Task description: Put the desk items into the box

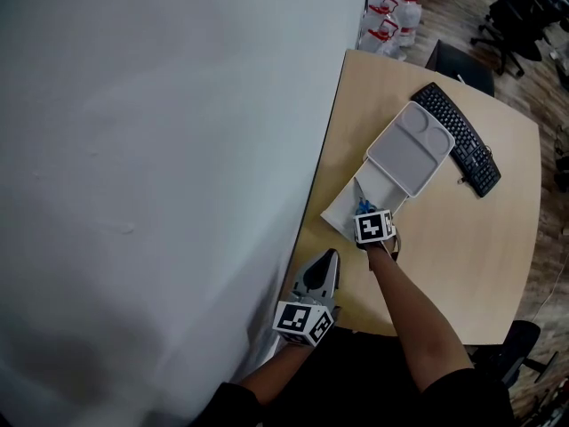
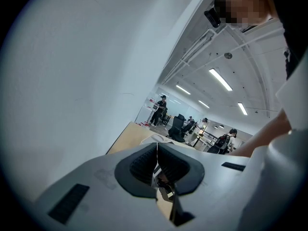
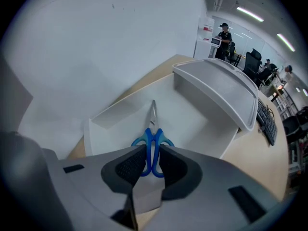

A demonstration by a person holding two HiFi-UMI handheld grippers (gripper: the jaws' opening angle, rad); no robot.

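Note:
A pair of blue-handled scissors (image 3: 152,139) is pinched by its handles in my right gripper (image 3: 152,163), blades pointing forward over the inside of the open white box (image 3: 195,124). In the head view the right gripper (image 1: 364,210) hovers at the box's (image 1: 340,210) near end, with only a bit of blue from the scissors (image 1: 363,206) showing. The box's hinged lid (image 1: 411,149) lies folded back toward the keyboard. My left gripper (image 1: 328,258) rests at the desk's near left corner, jaws shut with nothing between them (image 2: 157,163).
A black keyboard (image 1: 459,137) lies beyond the lid. A tall white partition (image 1: 160,149) runs along the desk's left edge. Water bottles (image 1: 391,14) and office chairs (image 1: 511,12) stand on the floor behind. Bare desk top (image 1: 462,256) lies right of the box.

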